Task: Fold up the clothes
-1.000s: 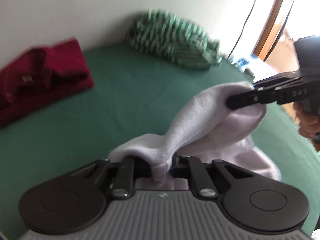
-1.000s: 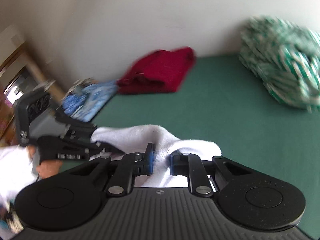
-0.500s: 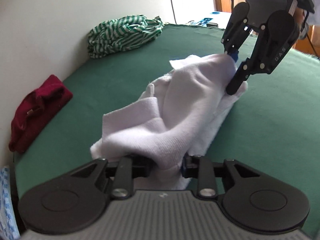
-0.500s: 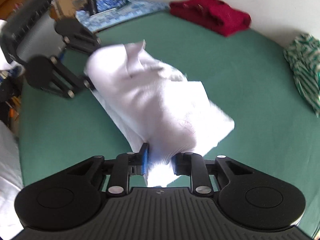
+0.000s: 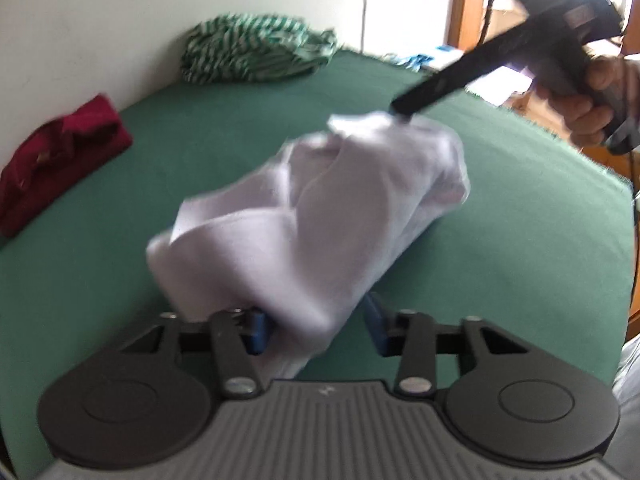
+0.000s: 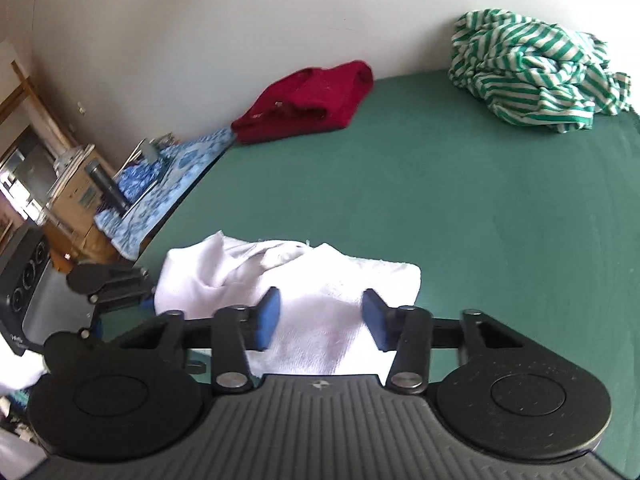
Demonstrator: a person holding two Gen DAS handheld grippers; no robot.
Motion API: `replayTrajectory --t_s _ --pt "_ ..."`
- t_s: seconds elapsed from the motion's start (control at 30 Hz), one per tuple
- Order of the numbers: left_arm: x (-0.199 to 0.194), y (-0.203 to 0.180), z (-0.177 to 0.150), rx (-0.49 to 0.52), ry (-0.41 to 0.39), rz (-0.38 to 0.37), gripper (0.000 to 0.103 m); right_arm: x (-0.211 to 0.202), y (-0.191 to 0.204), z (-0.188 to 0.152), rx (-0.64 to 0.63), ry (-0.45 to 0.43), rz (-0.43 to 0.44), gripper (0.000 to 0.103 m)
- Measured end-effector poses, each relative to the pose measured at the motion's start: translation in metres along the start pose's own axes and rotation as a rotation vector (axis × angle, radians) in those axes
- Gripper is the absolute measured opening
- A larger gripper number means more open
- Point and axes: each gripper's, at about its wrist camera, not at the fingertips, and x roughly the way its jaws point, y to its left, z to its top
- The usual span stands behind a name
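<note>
The green tabletop carried a striped green garment at 1 o'clock and a red garment at 11 o'clock in the right wrist view. The white cloth lay bunched at 6 o'clock. The right gripper had its fingers spread, released. The left gripper likewise stood parted around the cloth's end.

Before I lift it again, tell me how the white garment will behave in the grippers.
The white garment is probably floppy: it lies in soft rumpled folds on the green table, so unheld parts should sag. It looks light, a thin knit. It is likely to lose its fold if lifted by one edge, since layers sit loosely between the open right gripper.
</note>
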Motion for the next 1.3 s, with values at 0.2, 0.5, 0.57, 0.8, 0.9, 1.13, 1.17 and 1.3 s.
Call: replayTrajectory --t_s 0.2,0.5,0.57,0.8,0.9,1.13,1.17,1.3 --pt "-0.02 -0.011 -0.012 0.033 0.013 0.043 0.042 -0.003 0.003 -0.011 0.047 -0.05 -0.013 0.044" --pt "-0.008 0.043 0.02 -0.279 -0.09 0.009 0.062 -0.006 0.0 -0.029 0.158 -0.087 -0.061 0.053" --pt "0.009 0.057 0.019 -0.356 -0.059 0.0 0.044 -0.006 -0.001 -0.033 0.183 -0.095 -0.071 0.038" --pt "0.01 0.075 -0.004 -0.497 -0.108 -0.069 0.041 0.024 -0.019 -0.031 0.158 -0.071 -0.161 0.012" --pt "0.007 0.07 0.004 -0.451 -0.102 -0.048 0.04 0.022 -0.021 -0.031 0.168 -0.108 -0.155 0.012" --pt "-0.034 0.057 0.011 -0.348 -0.203 0.041 0.069 -0.005 0.006 -0.02 0.02 -0.183 -0.112 0.036" --pt "-0.034 0.057 0.014 -0.347 -0.205 0.038 0.068 -0.004 0.014 -0.018 -0.034 -0.175 -0.113 0.036" --pt "-0.007 0.062 0.021 -0.335 -0.132 0.052 0.034 0.025 0.04 -0.011 -0.199 -0.105 -0.083 0.036"
